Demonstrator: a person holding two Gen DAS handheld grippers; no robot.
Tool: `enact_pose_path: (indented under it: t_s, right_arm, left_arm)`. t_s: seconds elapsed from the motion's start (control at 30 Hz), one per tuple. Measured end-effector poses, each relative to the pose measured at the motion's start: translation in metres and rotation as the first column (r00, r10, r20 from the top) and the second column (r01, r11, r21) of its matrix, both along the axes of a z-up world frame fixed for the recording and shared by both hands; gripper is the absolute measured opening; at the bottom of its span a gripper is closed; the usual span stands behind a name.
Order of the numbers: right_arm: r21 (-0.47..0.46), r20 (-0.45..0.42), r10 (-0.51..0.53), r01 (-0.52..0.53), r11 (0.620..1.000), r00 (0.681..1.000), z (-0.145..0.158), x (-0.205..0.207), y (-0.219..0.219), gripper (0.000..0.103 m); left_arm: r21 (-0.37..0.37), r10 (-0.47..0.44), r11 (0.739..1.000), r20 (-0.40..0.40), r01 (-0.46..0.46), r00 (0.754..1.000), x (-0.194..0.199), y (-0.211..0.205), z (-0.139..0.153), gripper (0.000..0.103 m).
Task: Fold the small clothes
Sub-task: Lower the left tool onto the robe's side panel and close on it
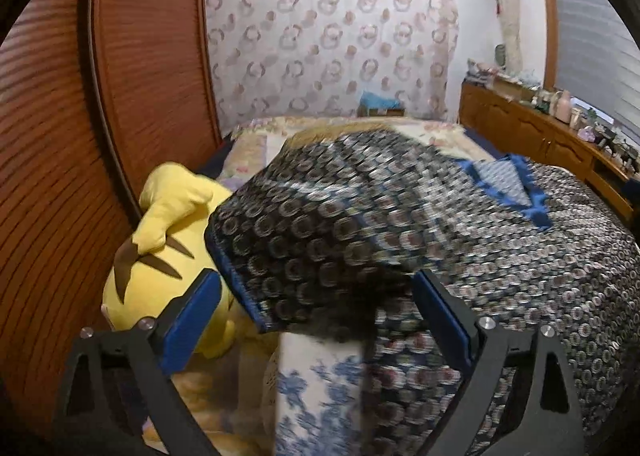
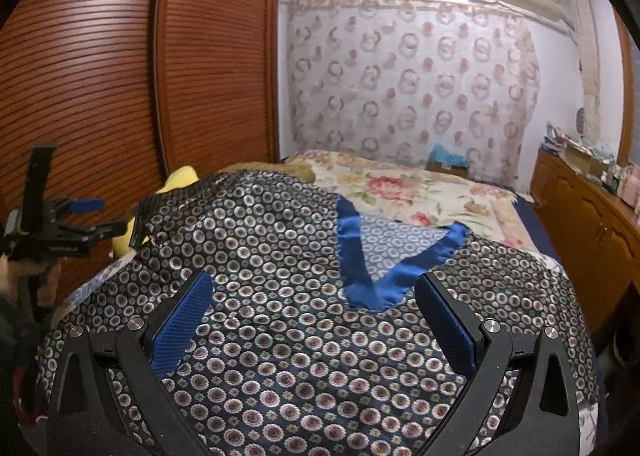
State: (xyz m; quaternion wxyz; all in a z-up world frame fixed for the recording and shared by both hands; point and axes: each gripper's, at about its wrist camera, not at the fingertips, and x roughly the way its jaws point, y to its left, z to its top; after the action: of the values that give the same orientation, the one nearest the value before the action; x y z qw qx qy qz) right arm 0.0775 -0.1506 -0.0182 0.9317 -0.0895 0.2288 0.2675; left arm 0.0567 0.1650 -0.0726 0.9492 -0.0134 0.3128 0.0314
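Top (image 2: pixel 304 288) lay spread on the bed (image 2: pixel 420 184), mid-frame, its left sleeve (image 1: pixel 280 256) lifted between the released left gripper (image 1: pixel 316 292); right gripper (image 2: pixel 316 312) hovered released over the V-neck; advice: pinch the sleeve hem squarely before folding inward.

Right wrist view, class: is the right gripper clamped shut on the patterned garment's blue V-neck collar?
No. The right gripper stands wide open above the patterned garment, its pads either side of the blue V-neck collar.
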Motion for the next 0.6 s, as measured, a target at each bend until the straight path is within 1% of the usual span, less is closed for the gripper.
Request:
enact_pose_path:
  t_s: [0.03,0.13,0.23,0.4,0.43,0.47,0.5,0.57,0.6]
  right_arm:
    - [-0.004,-0.002,0.005,-0.005,1.0,1.0,-0.002,0.0,0.002,0.103]
    - [-0.017,-0.014,0.019,-0.019,1.0,1.0,-0.008,-0.001,0.007,0.103]
    - [-0.022,-0.032,0.025,-0.025,0.999,0.999,-0.014,0.0,0.007,0.103]
    - [-0.024,-0.064,0.025,-0.027,0.999,0.998,-0.023,0.004,0.007,0.103]
    - [-0.026,-0.07,0.026,-0.028,0.999,0.997,-0.025,0.005,0.007,0.103]
    - [-0.027,-0.077,0.028,-0.03,0.999,0.997,-0.026,0.006,0.008,0.103]
    - [-0.03,-0.089,0.032,-0.035,0.999,0.995,-0.029,0.008,0.009,0.103]
    - [-0.034,-0.103,0.038,-0.042,0.999,0.994,-0.033,0.009,0.011,0.103]
    - [-0.038,-0.107,0.039,-0.043,0.998,0.993,-0.035,0.009,0.012,0.103]
  left_arm:
    - [-0.011,-0.002,1.0,-0.013,0.002,1.0,0.004,0.004,-0.002,0.089]
    - [-0.051,-0.019,0.999,-0.035,0.018,0.999,0.015,0.011,-0.005,0.089]
    - [-0.101,-0.048,0.994,-0.032,0.045,0.998,0.025,0.015,0.0,0.088]
    - [-0.159,-0.041,0.987,-0.023,0.037,0.999,0.047,0.021,0.009,0.087]
    - [-0.166,-0.04,0.986,-0.03,0.034,0.999,0.052,0.022,0.01,0.08]
    - [-0.177,-0.04,0.984,-0.044,0.031,0.998,0.06,0.024,0.009,0.07]
    - [-0.187,-0.033,0.982,-0.06,0.021,0.998,0.066,0.026,0.007,0.068]
    - [-0.2,-0.02,0.98,-0.099,0.0,0.995,0.078,0.029,0.002,0.056]
    - [-0.208,-0.022,0.978,-0.109,-0.001,0.994,0.081,0.031,-0.002,0.052]
